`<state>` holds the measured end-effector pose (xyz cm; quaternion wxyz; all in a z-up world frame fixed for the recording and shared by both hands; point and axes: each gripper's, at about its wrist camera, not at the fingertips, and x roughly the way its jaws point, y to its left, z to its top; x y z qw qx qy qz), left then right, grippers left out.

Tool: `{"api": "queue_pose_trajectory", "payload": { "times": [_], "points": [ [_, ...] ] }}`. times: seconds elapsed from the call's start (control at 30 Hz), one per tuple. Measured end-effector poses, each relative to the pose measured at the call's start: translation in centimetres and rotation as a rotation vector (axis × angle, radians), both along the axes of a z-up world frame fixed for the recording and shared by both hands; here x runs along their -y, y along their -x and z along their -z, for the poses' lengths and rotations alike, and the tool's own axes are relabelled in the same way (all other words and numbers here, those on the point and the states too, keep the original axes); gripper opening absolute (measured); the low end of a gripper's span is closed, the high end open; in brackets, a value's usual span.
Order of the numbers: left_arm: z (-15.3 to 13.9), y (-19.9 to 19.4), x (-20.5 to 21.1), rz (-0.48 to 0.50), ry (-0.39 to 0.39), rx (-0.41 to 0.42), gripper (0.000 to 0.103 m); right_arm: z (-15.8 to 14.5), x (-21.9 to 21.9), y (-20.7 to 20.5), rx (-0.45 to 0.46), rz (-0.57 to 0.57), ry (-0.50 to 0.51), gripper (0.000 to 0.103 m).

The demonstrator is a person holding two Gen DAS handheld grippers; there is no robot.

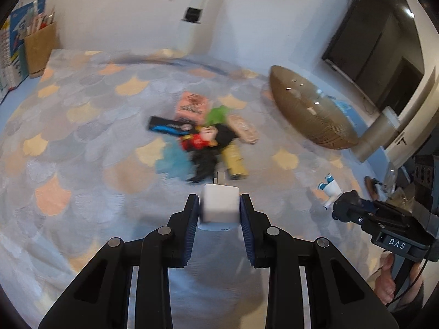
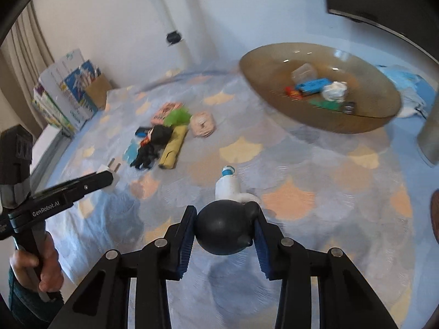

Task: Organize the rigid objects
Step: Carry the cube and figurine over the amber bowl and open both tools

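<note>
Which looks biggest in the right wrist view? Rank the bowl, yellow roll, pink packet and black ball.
1. Bowl.
2. Black ball, though it sits close to the camera in the right gripper, so its rank is unsure.
3. Yellow roll.
4. Pink packet.

The work surface is a cloth (image 1: 82, 126) with a scale pattern in grey, peach and yellow. White walls (image 1: 123, 8) bound the far side. A white column (image 2: 164, 13) carrying a dark fitting (image 2: 173, 37) stands at the far wall. A dark television screen (image 1: 376, 52) hangs on the right. Beige curtains (image 2: 24, 35) hang at the far left. Books (image 2: 65, 96) and a cardboard box (image 1: 39, 52) stand at the far left edge.
</note>
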<state>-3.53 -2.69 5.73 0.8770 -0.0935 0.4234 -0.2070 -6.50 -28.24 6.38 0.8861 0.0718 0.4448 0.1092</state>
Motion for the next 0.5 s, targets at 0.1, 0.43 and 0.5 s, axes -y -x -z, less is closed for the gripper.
{"api": "queue_pose_trajectory", "payload": {
  "times": [0.1, 0.43, 0.5],
  "points": [
    [-1.5, 0.3, 1.8, 0.027, 0.007, 0.030, 0.027, -1.4, 2.0, 0.9, 0.035, 0.030, -0.028, 0.039],
    [-9.2, -4.6, 11.4, 0.165, 0.064, 0.166, 0.027, -9.6, 12.1, -1.4, 0.212, 0.249, -0.045, 0.039],
    [-9.7, -6.2, 13.3, 0.181, 0.074, 0.165, 0.027, -10.5, 13.4, -3.4, 0.214, 0.284, -0.031, 0.039]
  ]
}}
